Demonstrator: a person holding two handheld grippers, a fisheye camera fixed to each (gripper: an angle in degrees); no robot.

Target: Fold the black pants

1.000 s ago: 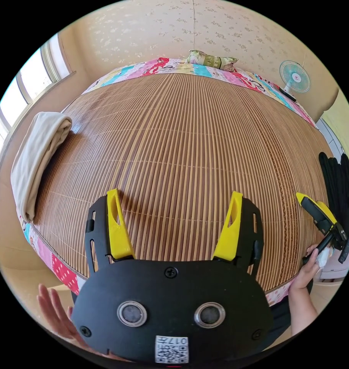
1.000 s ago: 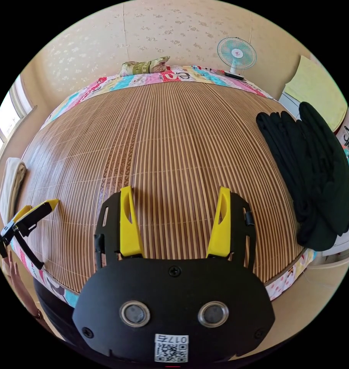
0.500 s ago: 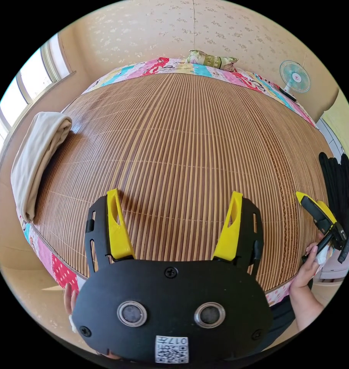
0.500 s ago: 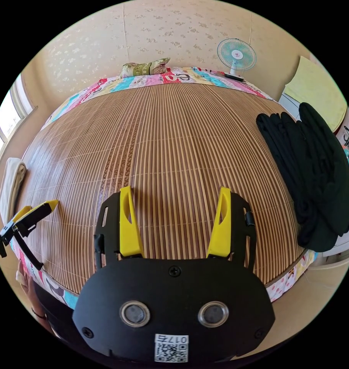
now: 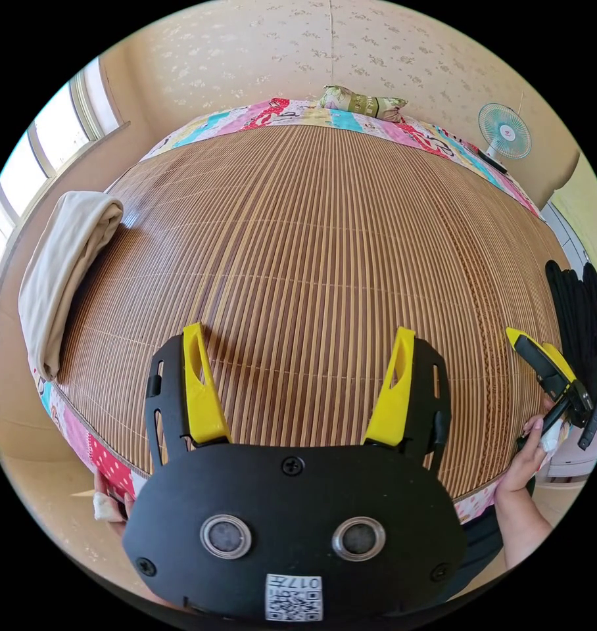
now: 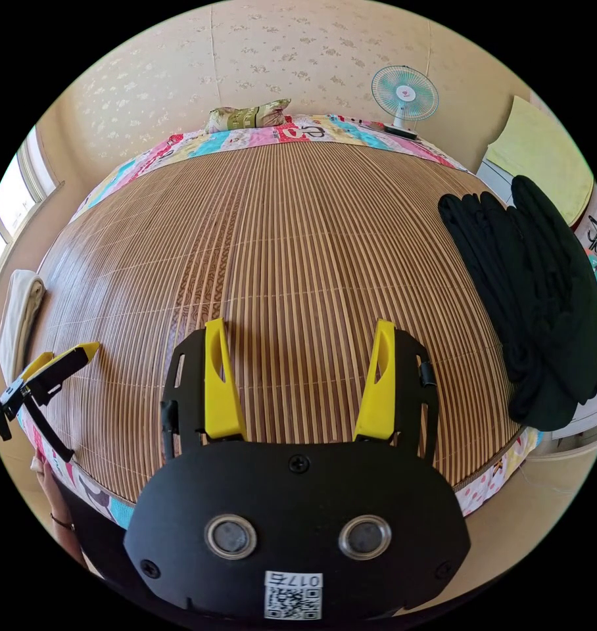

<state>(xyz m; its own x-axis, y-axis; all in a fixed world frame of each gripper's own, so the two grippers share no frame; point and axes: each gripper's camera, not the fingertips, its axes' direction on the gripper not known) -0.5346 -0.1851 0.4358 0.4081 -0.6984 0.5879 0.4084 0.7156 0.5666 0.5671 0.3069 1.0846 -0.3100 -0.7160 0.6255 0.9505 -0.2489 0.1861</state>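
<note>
Bamboo mat (image 6: 298, 250) lies bare for folding; black pants (image 6: 535, 309) wait heaped at three o'clock, both grippers' fingers (image 5: 200, 388) spread, empty.

bed (image 6: 298, 217) carrying a bamboo mat (image 5: 311, 250) | black pants (image 6: 535, 296) lying heaped at its right edge | cream folded cloth (image 5: 62, 269) lying at its left edge | pillow (image 5: 361, 103) sitting at the far end

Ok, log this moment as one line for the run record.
left claw open, over mat | right claw open, over mat | black pants bunched at mat edge, untouched | fold not yet begun
</note>
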